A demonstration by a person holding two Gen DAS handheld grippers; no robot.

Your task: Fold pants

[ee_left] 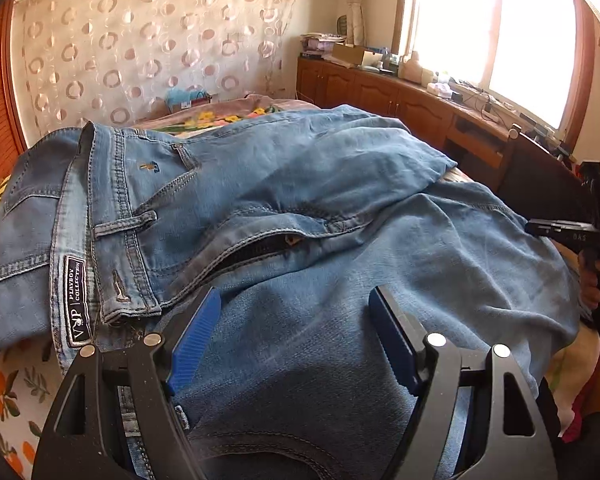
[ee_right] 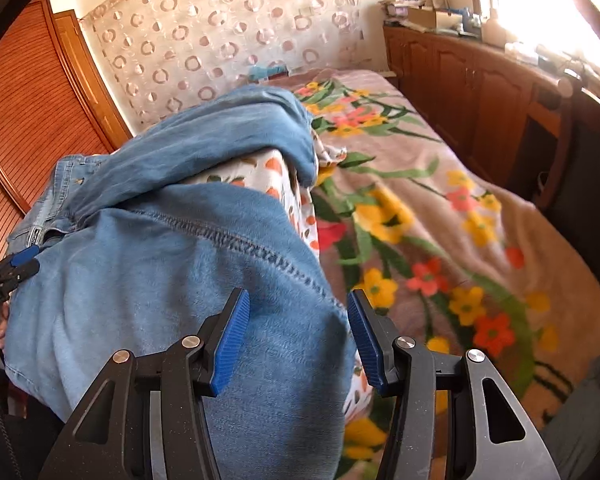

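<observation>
Below, both tools stood wide and empty: left tool [ee_left: 296, 340] and right tool [ee_right: 298, 340] hovered over the faded blue denim pants [ee_left: 300, 208] on the floral bed [ee_right: 440, 220]. Grasping matched edges would probably keep the fold square.

A woven label [ee_left: 76, 301] sewn inside the waistband of the jeans [ee_left: 300, 208], just left of the left gripper's [ee_left: 296, 340] left finger, reads "VIP | PLAYBOY COLLECTION" in white on black. Far right of those fingers, the right gripper [ee_left: 572, 232] bears small letters, seemingly "DAS". In the right wrist view, print on the left gripper's body is too small to read.
</observation>
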